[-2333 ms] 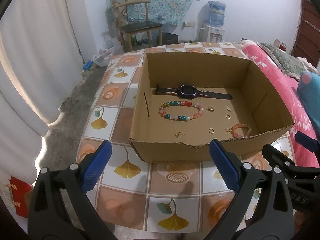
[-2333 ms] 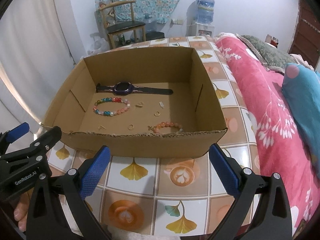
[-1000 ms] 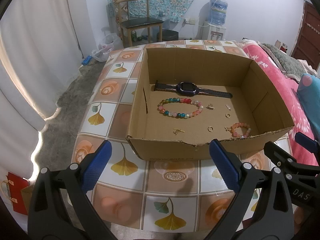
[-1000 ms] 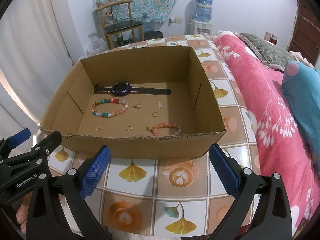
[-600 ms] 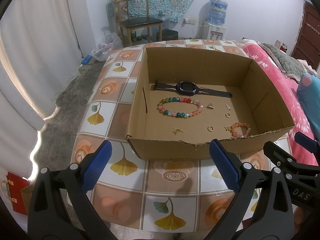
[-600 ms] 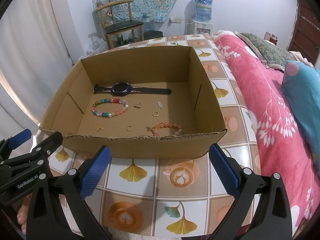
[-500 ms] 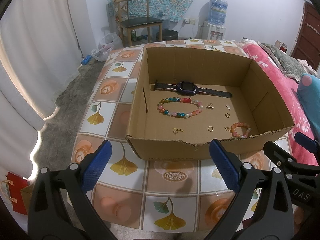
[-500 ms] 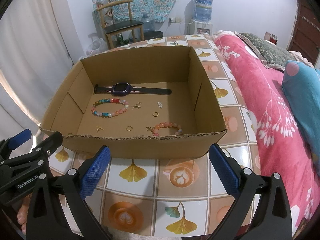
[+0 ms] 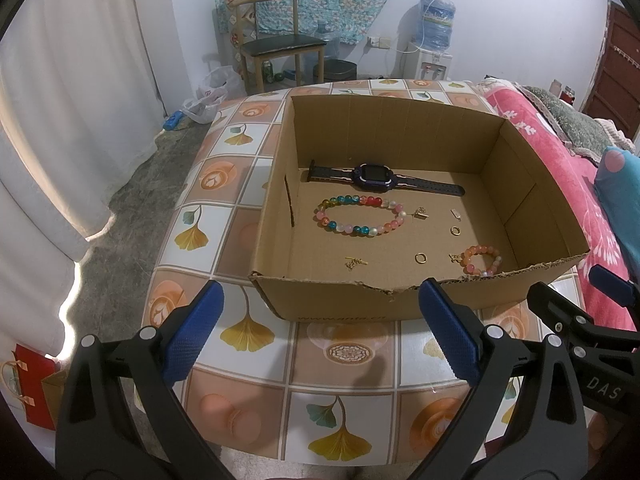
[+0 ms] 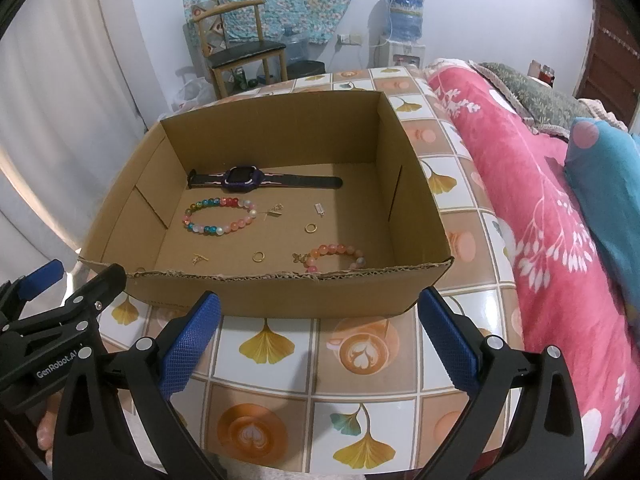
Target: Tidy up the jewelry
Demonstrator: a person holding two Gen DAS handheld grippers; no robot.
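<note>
An open cardboard box [image 9: 528, 216] [image 10: 412, 208] stands on the tiled table. In it lie a purple watch [image 9: 372, 174] [image 10: 243, 178], a multicolour bead bracelet [image 9: 360, 216] [image 10: 220, 215], a small orange bead bracelet [image 9: 480, 260] [image 10: 334, 257], two gold rings [image 9: 421, 257] [image 10: 258, 256] and small gold pieces [image 9: 354, 263]. My left gripper [image 9: 320, 328] is open and empty in front of the box's near wall. My right gripper [image 10: 318, 326] is open and empty beside it, also in front of the box.
The table [image 9: 340, 360] has a ginkgo and coffee tile pattern and ends at the left and near edges. A bed with a pink blanket [image 10: 540, 200] runs along the right. A wooden chair [image 9: 280, 46] and a water dispenser [image 9: 434, 52] stand at the back wall.
Both views have drawn back and risen slightly from the box since 2.3 s ago. Over the last second nothing has visibly moved.
</note>
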